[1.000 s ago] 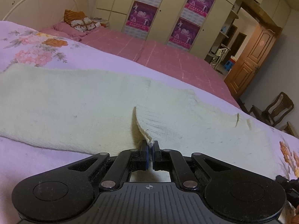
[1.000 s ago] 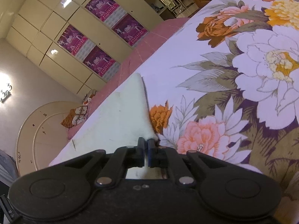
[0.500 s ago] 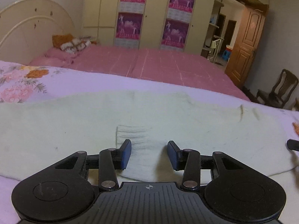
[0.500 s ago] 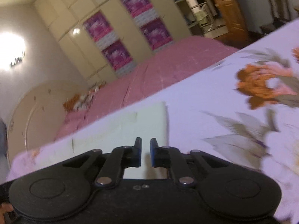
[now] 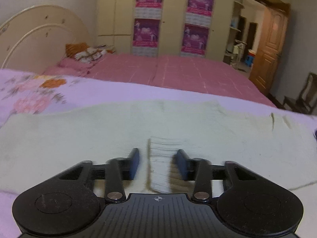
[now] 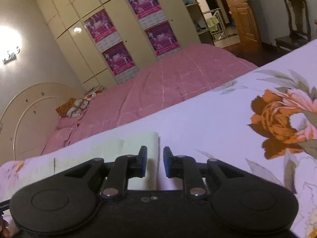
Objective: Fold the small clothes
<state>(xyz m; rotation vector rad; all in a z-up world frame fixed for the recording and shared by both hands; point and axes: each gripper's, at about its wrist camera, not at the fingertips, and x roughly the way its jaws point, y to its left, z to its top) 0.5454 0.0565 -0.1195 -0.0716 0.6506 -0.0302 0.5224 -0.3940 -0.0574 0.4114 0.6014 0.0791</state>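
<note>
A pale cream knit garment lies flat on the lilac floral bedspread, spread wide across the left wrist view. A ribbed cuff or hem lies on it just ahead of my left gripper, which is open and empty above the cloth. In the right wrist view the garment's right end lies flat on the bedspread. My right gripper is open and empty, over the garment's right edge.
A pink quilt covers the far half of the bed, with pillows at the cream headboard. A wardrobe with purple posters stands behind. A wooden door and a chair are at the right.
Both grippers were shut on garment edges a second ago. Both have opened and let the cloth go; it now lies flat. Both cameras have tilted up and drawn back slightly.
</note>
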